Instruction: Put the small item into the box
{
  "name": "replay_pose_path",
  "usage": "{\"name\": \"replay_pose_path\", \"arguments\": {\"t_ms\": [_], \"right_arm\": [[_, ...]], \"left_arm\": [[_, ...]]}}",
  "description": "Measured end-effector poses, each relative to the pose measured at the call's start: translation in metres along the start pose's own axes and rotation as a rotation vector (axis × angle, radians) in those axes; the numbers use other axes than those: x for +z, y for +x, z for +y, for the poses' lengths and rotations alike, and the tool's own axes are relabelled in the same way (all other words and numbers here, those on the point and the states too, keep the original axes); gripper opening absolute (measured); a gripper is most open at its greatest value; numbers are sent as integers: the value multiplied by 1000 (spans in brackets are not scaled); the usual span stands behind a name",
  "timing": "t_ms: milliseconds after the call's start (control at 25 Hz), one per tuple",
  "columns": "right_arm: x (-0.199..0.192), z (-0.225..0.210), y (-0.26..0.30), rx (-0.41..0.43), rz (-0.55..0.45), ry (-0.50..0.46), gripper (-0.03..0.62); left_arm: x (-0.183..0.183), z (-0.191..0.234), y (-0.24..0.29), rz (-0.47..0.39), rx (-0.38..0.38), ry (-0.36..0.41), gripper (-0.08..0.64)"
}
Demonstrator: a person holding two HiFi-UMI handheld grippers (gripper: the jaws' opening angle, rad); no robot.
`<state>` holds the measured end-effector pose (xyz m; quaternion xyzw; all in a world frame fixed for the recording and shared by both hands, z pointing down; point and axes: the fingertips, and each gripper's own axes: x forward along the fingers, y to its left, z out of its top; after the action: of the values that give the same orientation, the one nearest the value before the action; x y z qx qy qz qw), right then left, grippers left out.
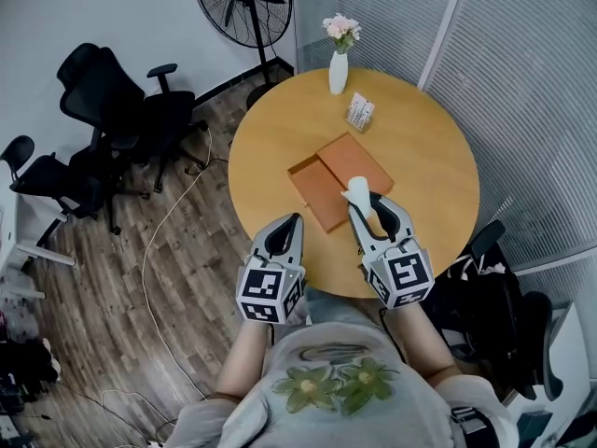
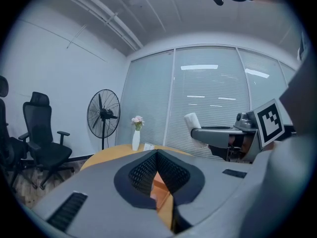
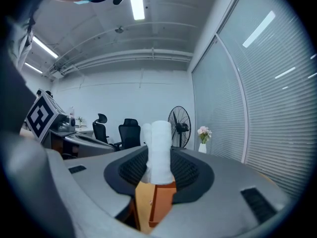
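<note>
Small white soft roll (image 1: 357, 190), lower end hidden between the pads, clenched upright by the right gripper (image 1: 367, 205) at 3 o'clock of the open orange-brown rectangular box (image 1: 312, 189) on the round wooden table (image 1: 270, 157); left gripper (image 1: 297, 218), at the table's 7 o'clock, closed and empty.

roll (image 1: 357, 190) is showing white | box (image 1: 322, 199) is showing orange-brown | round table (image 1: 429, 147) is showing tan | left gripper (image 1: 297, 218) and right gripper (image 1: 366, 202) are showing grey with black-and-white square markers

A white vase of flowers (image 1: 339, 71) stands at the round counter's (image 1: 438, 157) twelve o'clock edge, a small holder (image 1: 360, 112) at its five o'clock, a fan (image 1: 242, 7) beyond at eleven, black chairs (image 1: 121, 101) at nine.
</note>
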<state>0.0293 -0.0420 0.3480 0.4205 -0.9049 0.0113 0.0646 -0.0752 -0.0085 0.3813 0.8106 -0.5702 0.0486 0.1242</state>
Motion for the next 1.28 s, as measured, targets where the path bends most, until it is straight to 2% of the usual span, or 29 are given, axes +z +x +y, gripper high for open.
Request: {"name": "replay_pose_path", "arguments": {"t_ms": [480, 1280], "right_arm": [[-17, -36, 64, 10, 57, -5, 147], [-56, -74, 116, -2, 150, 10, 147]], "left_arm": [[3, 35, 64, 32, -14, 1, 2], [-29, 63, 133, 135, -42, -34, 2]]}}
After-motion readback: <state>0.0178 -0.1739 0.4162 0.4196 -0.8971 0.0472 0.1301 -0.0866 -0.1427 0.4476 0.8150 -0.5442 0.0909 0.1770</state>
